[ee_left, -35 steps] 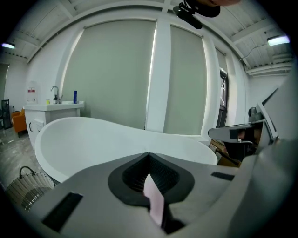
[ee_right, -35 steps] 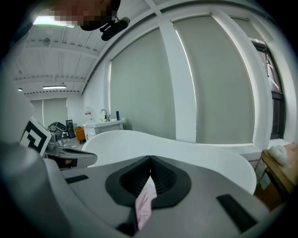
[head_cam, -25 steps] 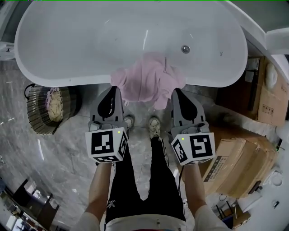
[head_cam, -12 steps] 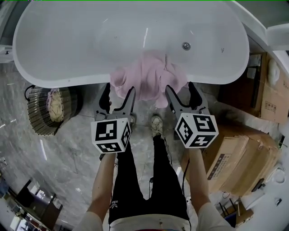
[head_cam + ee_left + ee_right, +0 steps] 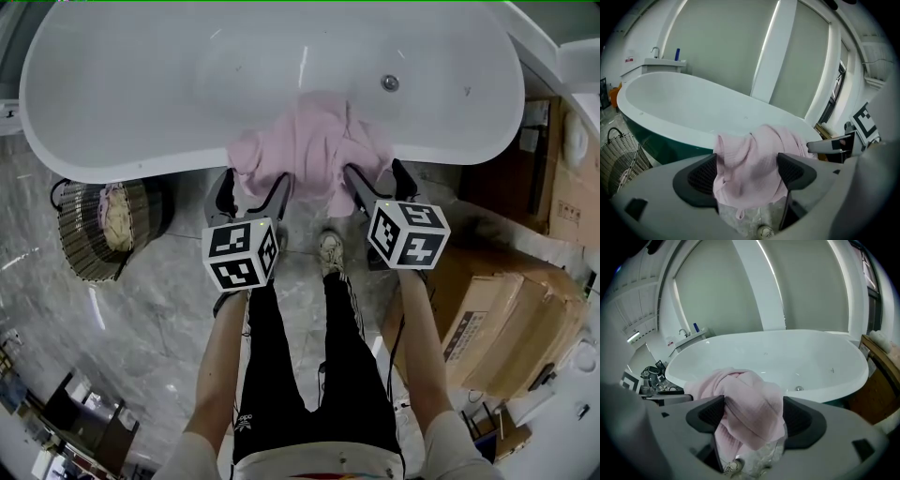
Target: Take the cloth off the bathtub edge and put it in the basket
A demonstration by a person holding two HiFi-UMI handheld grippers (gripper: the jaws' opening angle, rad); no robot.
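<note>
Both grippers, now spread wide, have come down to the pink cloth on the bathtub edge.

A second ago the left gripper (image 5: 253, 192) and right gripper (image 5: 375, 180) were shut and held short of the cloth (image 5: 314, 141). Their fingers have just been opening and now stand far apart, each pair around a hanging fold of the cloth, without pressing on it. The left fingers (image 5: 701, 176) frame the cloth's left part and the right fingers (image 5: 710, 413) its right part. The cloth has not moved. It is draped over the near rim of the bathtub (image 5: 122, 161), well apart from the basket (image 5: 80, 234) on the floor at the left.
</note>
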